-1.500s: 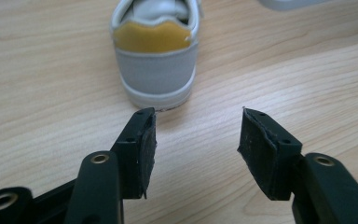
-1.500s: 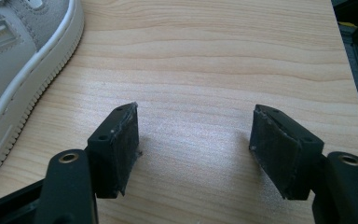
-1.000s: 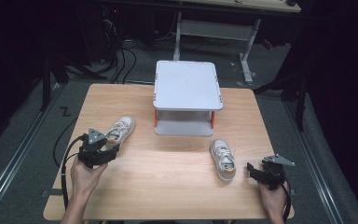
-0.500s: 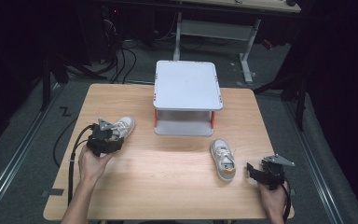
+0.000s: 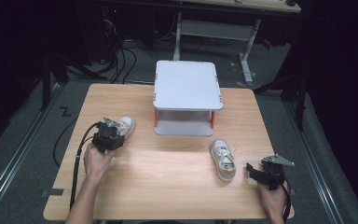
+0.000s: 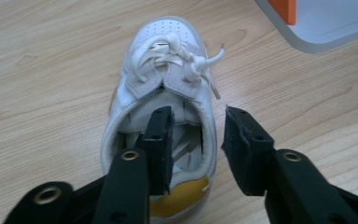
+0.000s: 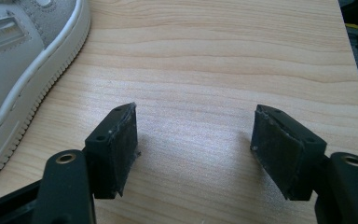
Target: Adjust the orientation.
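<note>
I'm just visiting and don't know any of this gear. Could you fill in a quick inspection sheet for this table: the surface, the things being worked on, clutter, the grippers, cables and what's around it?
Surface: wooden table, light, bare at the front.
Job's things: left shoe and right shoe, both white, lying apart; grey two-level stand with orange posts at the back of the table.
Clutter: nothing seen.
Grippers: left gripper has just been closing, one jaw inside the left shoe's opening, the other outside its side wall, not yet pinching. Right gripper open over bare wood beside the right shoe.
Cables: black cable trails from the left gripper off the table's front.
Surroundings: dark room, desk frame behind, more cables on the floor.
</note>
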The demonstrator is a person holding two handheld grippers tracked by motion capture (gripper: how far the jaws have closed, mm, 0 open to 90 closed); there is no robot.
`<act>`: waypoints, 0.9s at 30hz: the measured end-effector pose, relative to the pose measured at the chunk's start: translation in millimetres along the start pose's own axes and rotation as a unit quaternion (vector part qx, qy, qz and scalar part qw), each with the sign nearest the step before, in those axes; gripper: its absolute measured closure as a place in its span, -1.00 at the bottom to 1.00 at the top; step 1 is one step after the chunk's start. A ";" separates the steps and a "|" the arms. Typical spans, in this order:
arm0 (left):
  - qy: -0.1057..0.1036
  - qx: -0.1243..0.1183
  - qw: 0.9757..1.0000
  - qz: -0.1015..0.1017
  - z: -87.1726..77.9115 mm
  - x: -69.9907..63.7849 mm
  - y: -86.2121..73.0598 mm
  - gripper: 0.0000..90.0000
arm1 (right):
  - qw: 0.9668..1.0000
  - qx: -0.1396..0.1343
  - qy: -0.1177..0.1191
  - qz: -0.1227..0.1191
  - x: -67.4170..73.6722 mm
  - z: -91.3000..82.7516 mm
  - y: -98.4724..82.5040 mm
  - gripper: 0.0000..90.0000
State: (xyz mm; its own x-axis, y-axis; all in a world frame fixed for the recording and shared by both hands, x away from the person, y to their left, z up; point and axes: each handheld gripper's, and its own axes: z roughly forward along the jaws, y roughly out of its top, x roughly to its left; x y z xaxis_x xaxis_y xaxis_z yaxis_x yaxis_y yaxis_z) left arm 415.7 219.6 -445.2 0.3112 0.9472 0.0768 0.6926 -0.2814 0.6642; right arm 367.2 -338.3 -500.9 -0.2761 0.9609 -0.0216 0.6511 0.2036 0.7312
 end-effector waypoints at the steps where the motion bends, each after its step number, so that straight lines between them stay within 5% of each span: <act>1: 0.000 0.000 1.000 0.000 0.0 0.0 0.0 0.44 | 1.000 0.000 0.000 0.000 0.0 0.0 0.0 -0.29; 14: -0.031 0.015 0.999 -0.009 13.8 0.9 2.0 0.80 | 1.000 0.000 0.000 0.000 0.0 0.0 0.0 -0.29; 16: -0.019 0.012 1.000 -0.012 12.1 -0.4 2.3 0.85 | 1.000 0.000 0.000 0.000 0.1 0.0 0.0 -0.29; 27: -0.053 -0.008 0.999 -0.010 -8.5 -11.7 3.2 0.88 | 1.000 0.000 0.000 0.000 0.0 0.0 0.0 -0.30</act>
State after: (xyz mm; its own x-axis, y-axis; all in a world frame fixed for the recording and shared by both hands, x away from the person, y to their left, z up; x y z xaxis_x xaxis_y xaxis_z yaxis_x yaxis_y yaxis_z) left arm 408.8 208.9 -437.7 0.3645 0.9311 -0.0151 0.6894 -0.2589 0.6766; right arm 367.1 -338.2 -500.9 -0.2769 0.9607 -0.0211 0.6512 0.2038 0.7310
